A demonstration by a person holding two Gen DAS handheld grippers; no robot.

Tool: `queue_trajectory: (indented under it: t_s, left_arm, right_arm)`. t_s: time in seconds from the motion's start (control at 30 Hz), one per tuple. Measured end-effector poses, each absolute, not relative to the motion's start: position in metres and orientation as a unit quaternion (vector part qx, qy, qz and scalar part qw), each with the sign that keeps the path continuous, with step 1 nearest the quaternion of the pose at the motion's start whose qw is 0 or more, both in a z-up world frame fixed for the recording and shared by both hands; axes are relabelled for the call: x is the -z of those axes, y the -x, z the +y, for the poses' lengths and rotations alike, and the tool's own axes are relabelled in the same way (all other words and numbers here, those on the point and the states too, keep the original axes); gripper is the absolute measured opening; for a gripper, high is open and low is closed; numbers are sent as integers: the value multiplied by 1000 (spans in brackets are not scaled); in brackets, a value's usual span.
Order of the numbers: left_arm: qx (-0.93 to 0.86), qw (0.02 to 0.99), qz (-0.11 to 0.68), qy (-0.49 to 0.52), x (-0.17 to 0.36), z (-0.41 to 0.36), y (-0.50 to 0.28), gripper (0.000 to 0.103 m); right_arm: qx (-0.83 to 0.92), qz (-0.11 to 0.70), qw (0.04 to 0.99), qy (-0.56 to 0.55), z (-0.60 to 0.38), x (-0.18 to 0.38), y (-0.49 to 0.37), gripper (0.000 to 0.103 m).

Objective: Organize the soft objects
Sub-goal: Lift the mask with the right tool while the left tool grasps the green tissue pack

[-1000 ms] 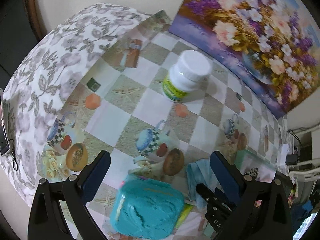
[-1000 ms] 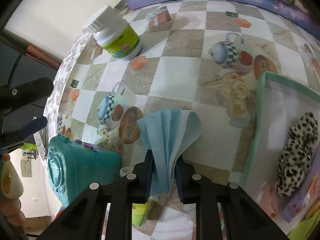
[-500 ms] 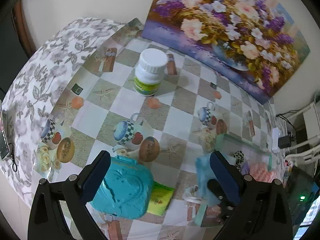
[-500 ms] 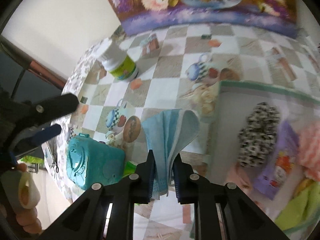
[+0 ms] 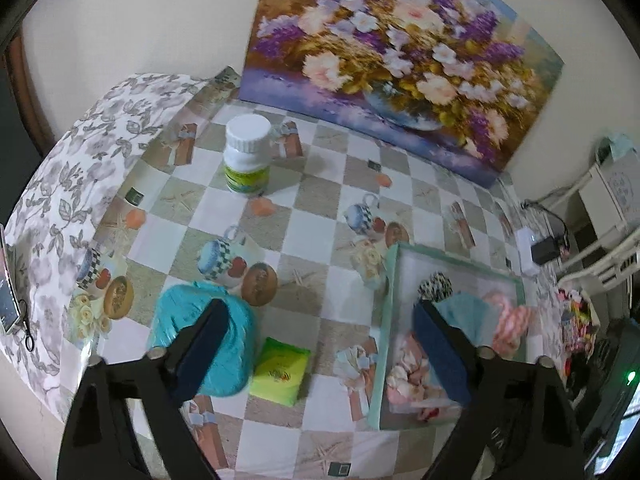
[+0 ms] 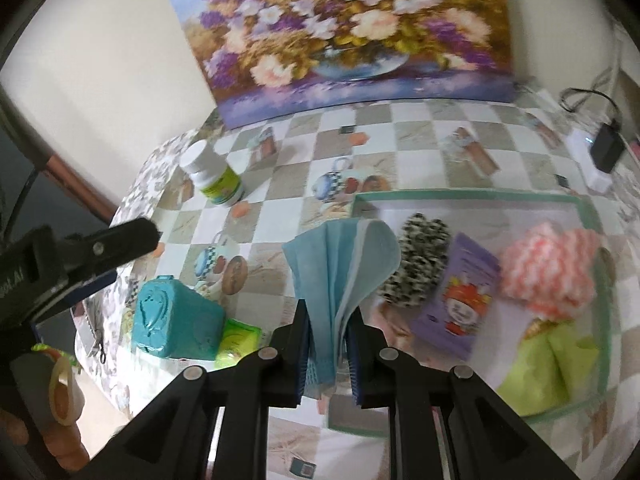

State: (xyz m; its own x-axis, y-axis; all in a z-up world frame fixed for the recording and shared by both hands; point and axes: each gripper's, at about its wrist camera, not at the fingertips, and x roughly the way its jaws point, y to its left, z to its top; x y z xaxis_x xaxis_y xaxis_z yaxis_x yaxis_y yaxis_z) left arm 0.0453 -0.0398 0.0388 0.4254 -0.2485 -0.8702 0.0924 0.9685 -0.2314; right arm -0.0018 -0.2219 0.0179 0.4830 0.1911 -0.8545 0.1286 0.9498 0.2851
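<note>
The right gripper (image 6: 328, 344) pinches one blue cloth (image 6: 340, 264) above the tray (image 6: 472, 197); the left gripper's (image 5: 320, 344) empty jaws are closing.

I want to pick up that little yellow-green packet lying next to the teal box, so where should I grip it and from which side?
Grip the yellow-green packet across its two long edges, coming down from above. It lies flat on the tablecloth, so only its top face and edges offer themselves. The teal box sits close against one side, so probably enter from the open side facing the tray. The left gripper, jaws closing and empty, is nearest.
</note>
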Motion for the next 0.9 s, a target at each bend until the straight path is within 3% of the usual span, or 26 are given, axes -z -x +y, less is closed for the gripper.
queue_trajectory:
  t_s: [0.43,0.9]
  left_arm:
    - [132,810,572,8,2,-76,-6,82]
    - [48,767,640,21,63,-50,-16,82]
  right_arm:
    - [35,492,849,-190,-263,-18,33,18]
    - [30,508,842,-180,-258,-9,31,18]
